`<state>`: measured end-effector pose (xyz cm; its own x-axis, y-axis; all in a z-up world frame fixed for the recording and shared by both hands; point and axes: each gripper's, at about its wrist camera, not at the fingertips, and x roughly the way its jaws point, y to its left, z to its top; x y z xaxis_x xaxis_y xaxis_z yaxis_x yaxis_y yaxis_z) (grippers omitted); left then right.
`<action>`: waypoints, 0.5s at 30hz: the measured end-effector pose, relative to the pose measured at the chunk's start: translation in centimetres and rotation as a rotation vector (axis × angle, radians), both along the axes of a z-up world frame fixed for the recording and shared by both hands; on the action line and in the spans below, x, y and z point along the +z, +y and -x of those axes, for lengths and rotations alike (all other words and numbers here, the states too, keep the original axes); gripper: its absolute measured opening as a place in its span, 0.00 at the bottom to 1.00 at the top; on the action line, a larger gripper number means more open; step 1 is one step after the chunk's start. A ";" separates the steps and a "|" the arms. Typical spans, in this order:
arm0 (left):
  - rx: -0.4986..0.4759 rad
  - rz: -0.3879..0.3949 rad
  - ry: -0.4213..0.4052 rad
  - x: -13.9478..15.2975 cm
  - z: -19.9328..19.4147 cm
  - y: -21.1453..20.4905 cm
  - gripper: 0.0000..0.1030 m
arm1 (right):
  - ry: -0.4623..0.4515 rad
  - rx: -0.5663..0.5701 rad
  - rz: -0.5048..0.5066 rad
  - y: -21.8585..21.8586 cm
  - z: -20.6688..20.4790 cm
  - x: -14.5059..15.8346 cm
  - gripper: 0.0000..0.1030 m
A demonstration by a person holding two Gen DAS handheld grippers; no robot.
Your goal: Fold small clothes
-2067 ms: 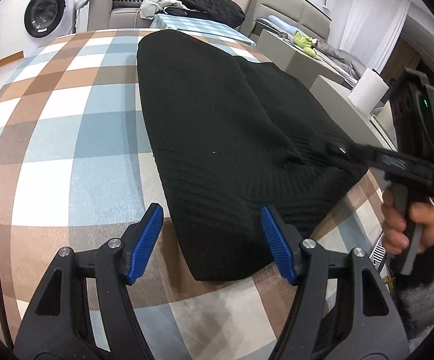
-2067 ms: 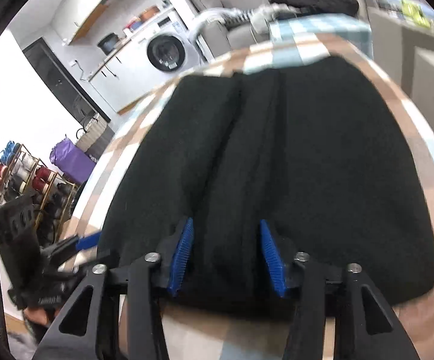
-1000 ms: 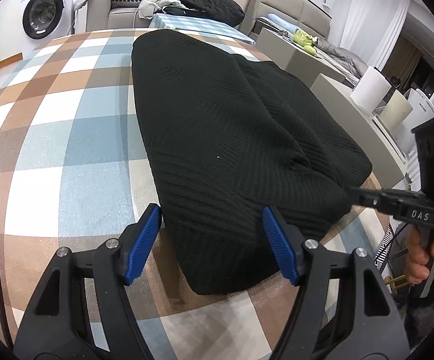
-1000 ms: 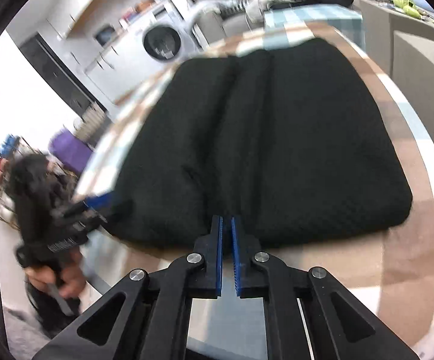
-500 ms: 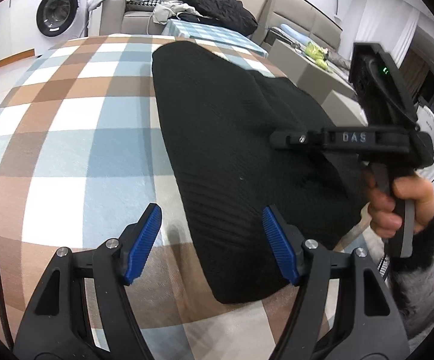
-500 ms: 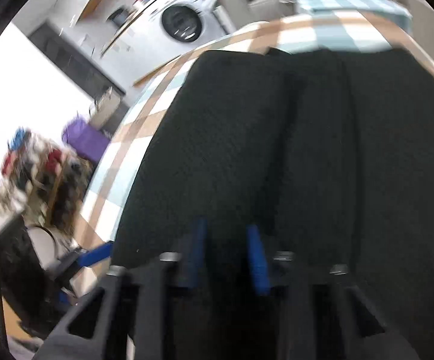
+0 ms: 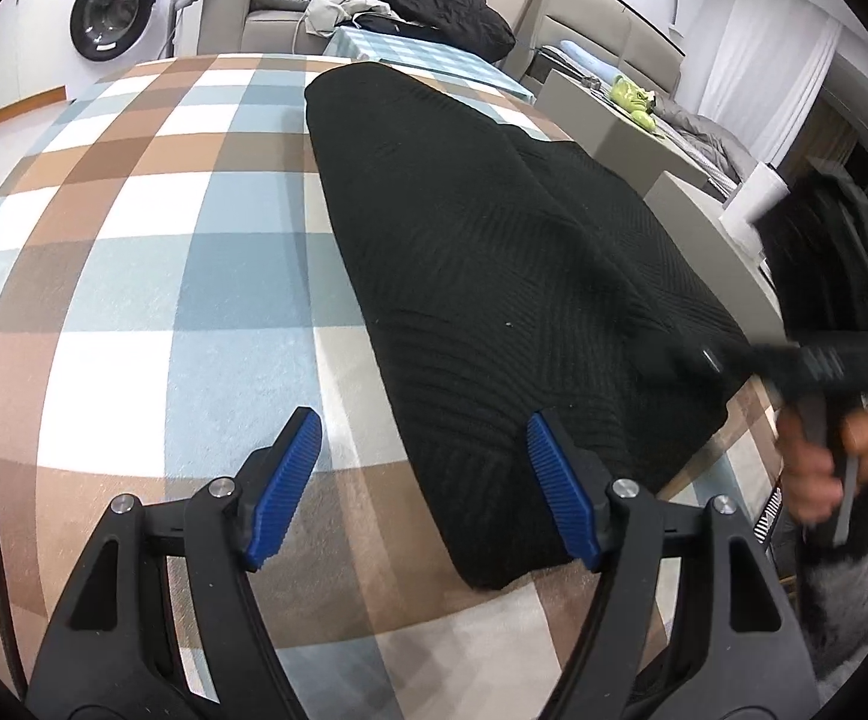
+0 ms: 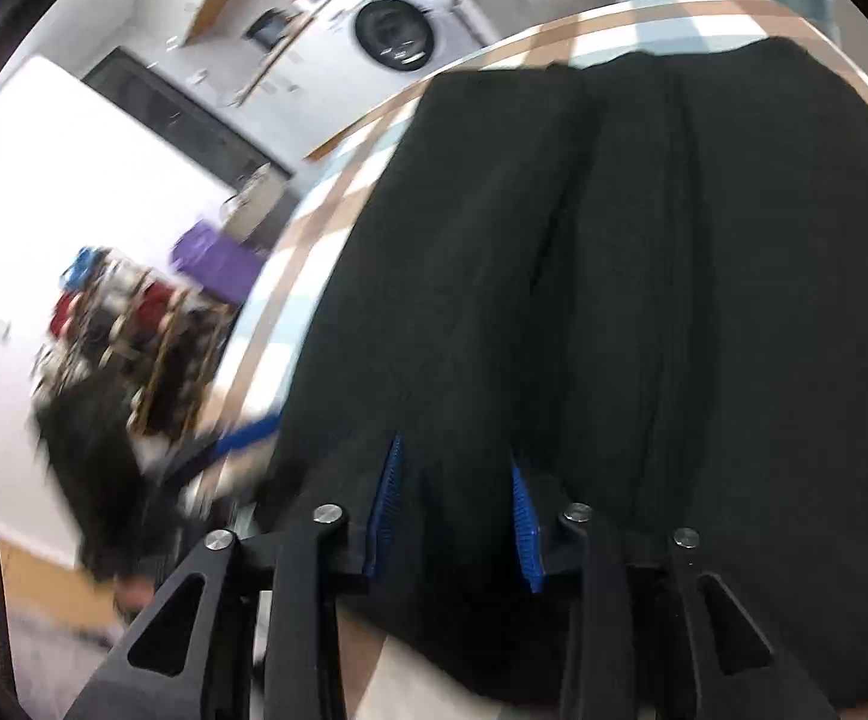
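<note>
My left gripper [image 7: 422, 483] hangs with its blue ribbed pads spread wide over the blue, brown and white checked tablecloth [image 7: 152, 252]; the near left edge of the folded black ribbed knit garment [image 7: 505, 276] lies between them, unpinched. The garment stretches away across the cloth toward the white front-loading washing machine [image 7: 113, 3]. My right gripper [image 8: 454, 510], blurred, sits over the garment's [image 8: 613, 276] near edge, its jaws opening with dark knit between the pads, not clamped.
</note>
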<state>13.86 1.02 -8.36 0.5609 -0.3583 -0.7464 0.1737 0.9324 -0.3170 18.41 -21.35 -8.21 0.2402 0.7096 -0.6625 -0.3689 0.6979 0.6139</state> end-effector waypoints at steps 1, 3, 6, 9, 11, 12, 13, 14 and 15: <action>-0.002 -0.001 -0.001 0.0 0.1 0.0 0.67 | -0.009 0.023 -0.006 -0.2 1.2 0.0 0.40; -0.007 -0.004 -0.004 0.0 0.3 0.1 0.67 | -0.065 0.044 0.029 -0.2 2.5 0.0 0.36; -0.016 -0.011 -0.001 0.0 0.5 0.2 0.67 | -0.128 0.018 0.060 -0.3 3.0 0.4 0.08; -0.029 -0.035 -0.004 0.1 0.9 0.1 0.69 | -0.238 -0.021 -0.021 -2.2 3.9 3.0 0.07; -0.041 -0.047 0.001 0.1 1.3 -0.1 0.69 | -0.215 -0.037 0.013 -2.9 3.7 2.6 0.07; -0.046 -0.046 0.000 0.2 1.5 -0.1 0.69 | -0.191 -0.045 0.049 -2.8 3.6 2.1 0.07; -0.054 -0.041 -0.004 0.3 1.7 -0.3 0.69 | -0.160 -0.048 0.072 -2.7 3.3 1.3 0.07; -0.063 -0.034 -0.006 0.3 1.8 -0.5 0.69 | -0.144 -0.049 0.076 -2.6 3.2 0.9 0.07; -0.078 -0.023 -0.005 0.3 1.9 -0.7 0.69 | -0.135 -0.051 0.082 -2.6 3.1 0.5 0.07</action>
